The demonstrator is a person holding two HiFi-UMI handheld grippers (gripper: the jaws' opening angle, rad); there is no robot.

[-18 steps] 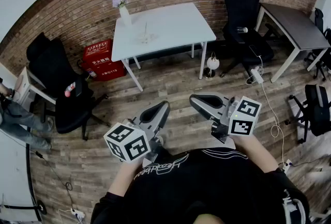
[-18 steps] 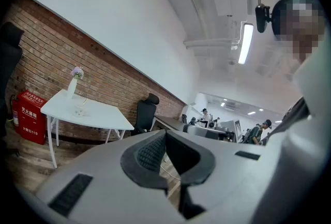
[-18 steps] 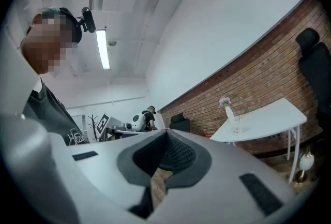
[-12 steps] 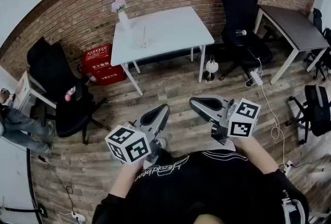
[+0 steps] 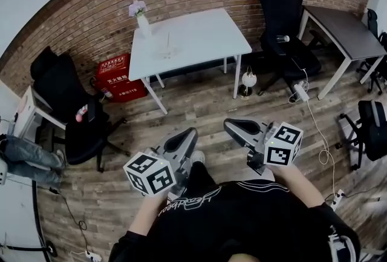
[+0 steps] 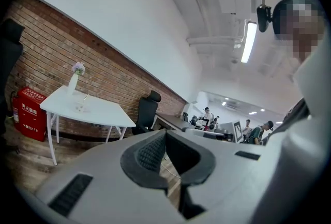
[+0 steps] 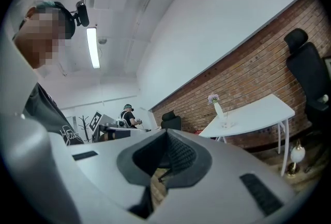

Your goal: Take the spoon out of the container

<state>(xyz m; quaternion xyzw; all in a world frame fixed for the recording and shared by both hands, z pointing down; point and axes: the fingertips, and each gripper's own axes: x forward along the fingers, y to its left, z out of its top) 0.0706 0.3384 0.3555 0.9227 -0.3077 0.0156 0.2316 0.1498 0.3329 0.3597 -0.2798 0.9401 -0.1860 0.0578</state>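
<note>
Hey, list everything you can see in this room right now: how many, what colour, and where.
table: one, white, by the brick wall
vase: one, white, pale flowers, table's left corner
container: one, clear, on the table
spoon: one, standing in the container
box: one, red, floor left of the table
office chairs: two, black, either side of the table
desk: one, grey, far right
power strip: one, white, floor
left gripper: grey, shut, empty
right gripper: grey, shut, empty
</note>
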